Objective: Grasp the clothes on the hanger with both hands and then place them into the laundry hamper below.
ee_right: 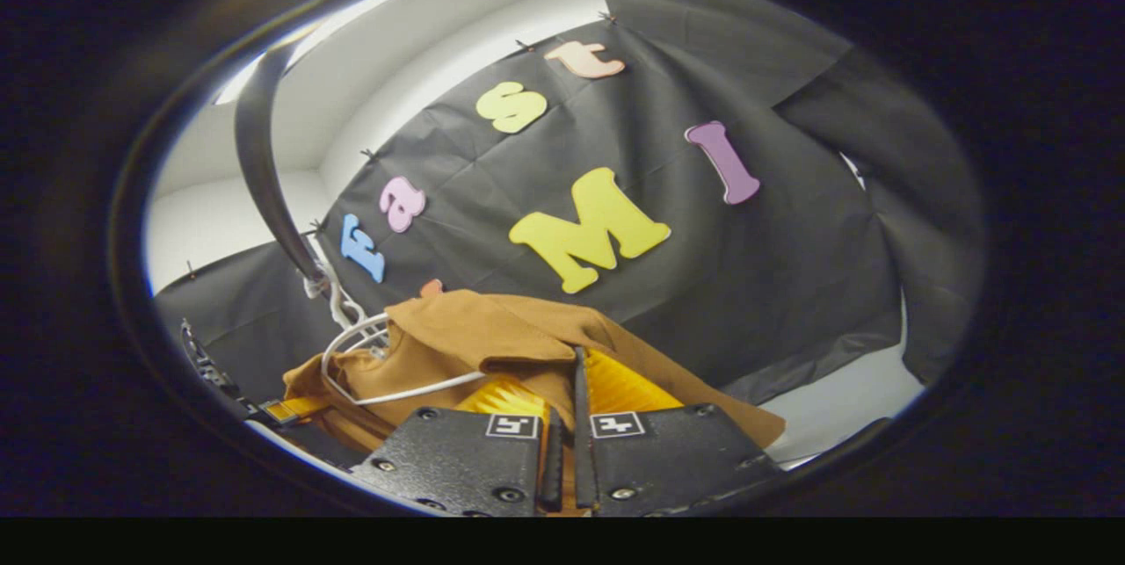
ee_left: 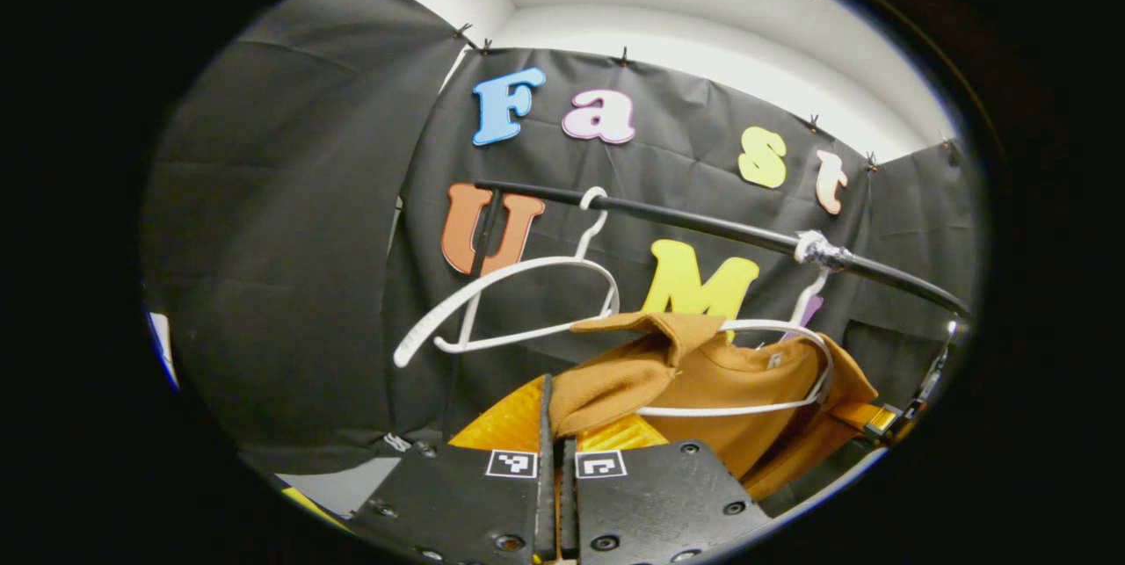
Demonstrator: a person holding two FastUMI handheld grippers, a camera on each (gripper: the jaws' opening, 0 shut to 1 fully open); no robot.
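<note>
A brown garment (ee_left: 729, 380) hangs on a white hanger (ee_left: 822, 363) from a black rail (ee_left: 703, 227). My left gripper (ee_left: 556, 424) is shut on a fold of its shoulder, which is pulled off the hanger's end toward me. In the right gripper view the same brown garment (ee_right: 492, 328) drapes over the white hanger (ee_right: 369, 372) below the rail (ee_right: 264, 170), and my right gripper (ee_right: 565, 398) is shut on its other shoulder. Each gripper shows small at the far side of the other's view, right gripper (ee_left: 888, 420) and left gripper (ee_right: 281, 409).
An empty white hanger (ee_left: 518, 284) hangs tilted on the rail left of the garment. The rail's upright post (ee_left: 486, 235) stands behind it. The black cloth wall (ee_left: 290, 222) closes in behind and at the sides, with pale floor (ee_right: 844, 407) low to the right.
</note>
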